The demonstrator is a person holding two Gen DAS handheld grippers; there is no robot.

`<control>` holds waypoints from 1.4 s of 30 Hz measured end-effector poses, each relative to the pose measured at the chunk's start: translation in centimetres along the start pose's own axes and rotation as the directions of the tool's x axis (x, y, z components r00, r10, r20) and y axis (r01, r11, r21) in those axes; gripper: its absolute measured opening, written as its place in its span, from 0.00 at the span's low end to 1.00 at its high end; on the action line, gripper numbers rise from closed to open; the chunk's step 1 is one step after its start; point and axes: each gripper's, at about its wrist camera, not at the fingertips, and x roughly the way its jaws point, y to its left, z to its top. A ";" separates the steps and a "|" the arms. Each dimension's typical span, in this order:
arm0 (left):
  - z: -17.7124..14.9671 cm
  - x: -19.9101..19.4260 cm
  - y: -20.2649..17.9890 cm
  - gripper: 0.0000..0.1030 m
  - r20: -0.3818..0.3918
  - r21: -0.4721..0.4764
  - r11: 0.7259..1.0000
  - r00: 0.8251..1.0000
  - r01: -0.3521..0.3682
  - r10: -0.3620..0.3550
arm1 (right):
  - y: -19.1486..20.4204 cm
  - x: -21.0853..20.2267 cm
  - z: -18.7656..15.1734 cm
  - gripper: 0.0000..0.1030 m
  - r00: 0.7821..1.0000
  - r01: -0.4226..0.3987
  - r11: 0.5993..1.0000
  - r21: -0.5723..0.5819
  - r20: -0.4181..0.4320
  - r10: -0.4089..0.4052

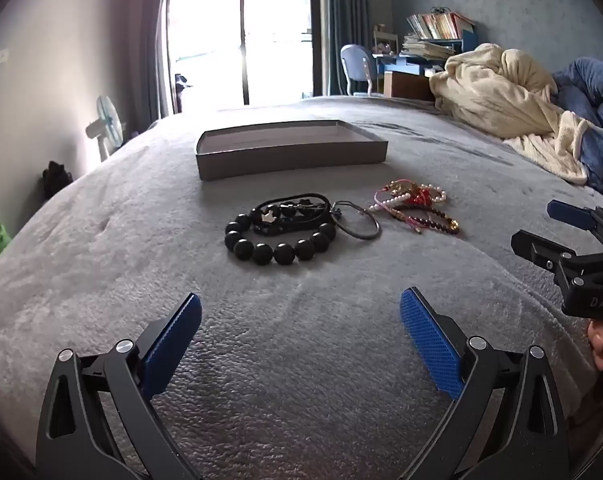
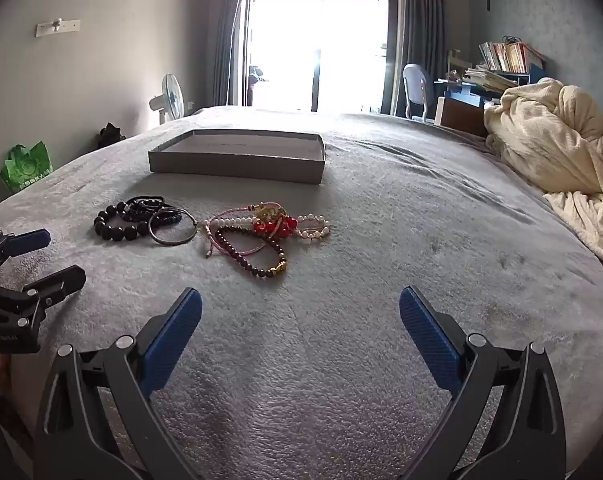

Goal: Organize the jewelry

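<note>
A bedroom, daylight at the glass door: you hold both tongs low over a grey plush bed, the left tongs and the right tongs each spread wide with nothing between their ribbed blue pads. The jewelry lies in two loose heaps ahead of you, between the tongs and a shallow grey cardboard tray that sits farther up the bed, apparently empty and likely meant to receive the pieces.

On the left, a bracelet of large, round, matte black beads curls around a tangle of thin black cords, with a plain dark metal bangle touching its right side. On the right, a strand of small white pearls, glossy red beads, pink cord and a dark garnet-coloured bead bracelet with a gold charm overlap one another.

The split into a dark heap and a bright one puts one pile before each tool. The soft nap of the cover may let thin cords sink in and resist pinching.
</note>
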 end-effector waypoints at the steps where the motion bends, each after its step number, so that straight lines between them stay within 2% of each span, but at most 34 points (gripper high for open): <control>1: 0.1 -0.1 -0.1 0.96 0.001 0.009 1.000 1.000 -0.001 0.001 | 0.0 -0.2 -0.1 0.95 1.000 -0.006 1.000 0.004 0.005 0.006; 2: 0.2 -0.2 -0.3 0.96 0.007 0.018 1.000 1.000 0.001 -0.002 | -0.1 -0.5 -0.2 0.95 1.000 -0.015 1.000 0.011 0.010 0.014; 3: 0.0 -0.6 0.0 0.96 0.022 -0.011 1.000 1.000 0.014 -0.014 | -0.5 0.3 0.2 0.95 0.999 -0.023 0.999 0.031 -0.027 0.024; 5: 0.1 -1.2 -0.7 0.96 0.028 -0.006 1.000 1.000 0.004 -0.004 | -1.0 0.3 0.2 0.95 0.999 -0.027 0.998 0.052 -0.028 0.029; 8: -0.2 -2.4 0.6 0.96 0.046 -0.034 0.999 0.999 0.020 -0.018 | -1.2 0.3 0.2 0.95 0.999 -0.038 0.997 0.064 -0.025 0.040; 10: -0.1 -0.8 0.5 0.96 0.038 -0.025 0.999 0.999 0.027 -0.026 | -1.7 0.1 0.1 0.95 0.999 -0.036 0.997 0.061 -0.026 0.037; 18: 0.1 -1.6 0.8 0.96 0.087 -0.034 0.999 0.996 0.011 -0.009 | -0.6 -0.1 0.4 0.95 0.999 -0.049 0.998 0.036 -0.002 0.049; 24: 0.2 -1.5 0.9 0.96 0.082 -0.026 1.000 0.997 0.015 -0.012 | -0.7 -0.6 0.6 0.95 0.997 -0.075 0.996 0.046 0.021 0.074; 42: -0.1 -1.0 0.5 0.96 0.078 -0.018 1.000 0.997 0.013 -0.011 | -0.9 -0.3 0.5 0.95 0.996 -0.087 0.994 0.059 0.011 0.086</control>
